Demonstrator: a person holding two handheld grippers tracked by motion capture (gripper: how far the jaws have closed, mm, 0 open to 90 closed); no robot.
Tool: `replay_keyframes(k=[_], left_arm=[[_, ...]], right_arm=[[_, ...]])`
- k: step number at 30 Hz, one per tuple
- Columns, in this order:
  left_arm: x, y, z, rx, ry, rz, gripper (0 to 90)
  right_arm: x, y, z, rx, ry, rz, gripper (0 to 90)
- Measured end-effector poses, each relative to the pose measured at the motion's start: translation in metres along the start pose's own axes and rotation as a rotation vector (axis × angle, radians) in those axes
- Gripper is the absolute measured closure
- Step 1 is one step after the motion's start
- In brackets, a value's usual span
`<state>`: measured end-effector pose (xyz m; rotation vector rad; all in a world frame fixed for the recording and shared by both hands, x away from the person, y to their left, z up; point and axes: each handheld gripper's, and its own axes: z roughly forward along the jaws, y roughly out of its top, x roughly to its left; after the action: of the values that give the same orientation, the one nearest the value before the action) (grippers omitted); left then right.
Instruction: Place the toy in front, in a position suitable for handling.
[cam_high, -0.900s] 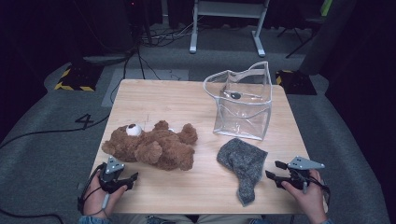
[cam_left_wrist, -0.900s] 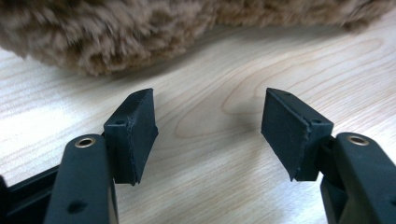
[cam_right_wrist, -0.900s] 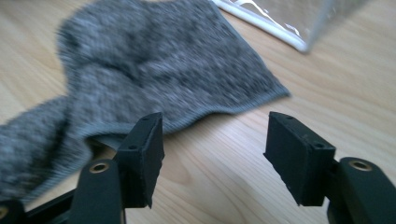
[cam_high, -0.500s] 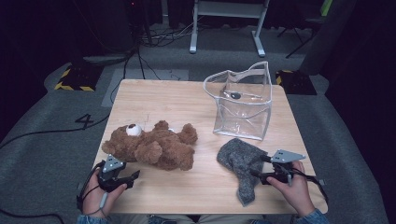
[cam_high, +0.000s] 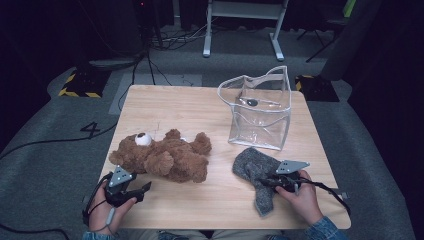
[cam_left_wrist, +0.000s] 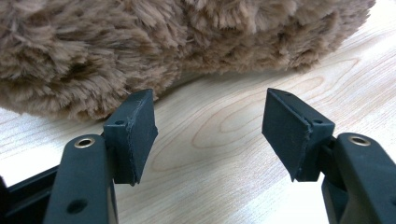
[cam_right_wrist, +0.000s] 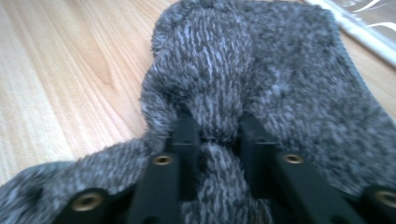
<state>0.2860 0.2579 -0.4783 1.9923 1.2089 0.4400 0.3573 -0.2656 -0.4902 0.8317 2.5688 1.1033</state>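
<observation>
From the high view, a grey knit sock (cam_high: 260, 175) lies on the wooden worktop (cam_high: 210, 115), near the person's right side. Its long line runs from the clear plastic bag (cam_high: 260, 112) at the far end back toward the person. The right tongs (cam_high: 268, 181) sit on the middle of the sock, so the right hand (cam_high: 300, 197) is the nearer one by far. The clear bag stands upright just past the sock's far end, with its open mouth up, so I think the sock would have to go forward and up to get in. A brown teddy bear (cam_high: 162, 157) lies on its side on the left half of the worktop. The left tongs (cam_high: 142, 189) rest just in front of the bear, not touching it. In the left gripper view, the left tongs (cam_left_wrist: 208, 126) stand wide apart with nothing between them, and the bear's fur (cam_left_wrist: 177, 46) is just ahead across bare wood. In the right gripper view, the right tongs (cam_right_wrist: 212, 135) are pinched tight on a raised fold of the sock (cam_right_wrist: 261, 84). The picture is a bit blurry, so I cannot tell how much wool is caught. A white edge of the bag (cam_right_wrist: 355, 32) shows at the top right, beyond the sock.
</observation>
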Motion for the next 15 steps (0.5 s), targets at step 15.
replay_keyframes(k=[15], left_arm=[[0.01, 0.002, -0.017, -0.07, -0.007, -0.033, 34.9]], right_arm=[[-0.036, -0.014, -0.08, -0.056, -0.195, 0.071, 79.0]])
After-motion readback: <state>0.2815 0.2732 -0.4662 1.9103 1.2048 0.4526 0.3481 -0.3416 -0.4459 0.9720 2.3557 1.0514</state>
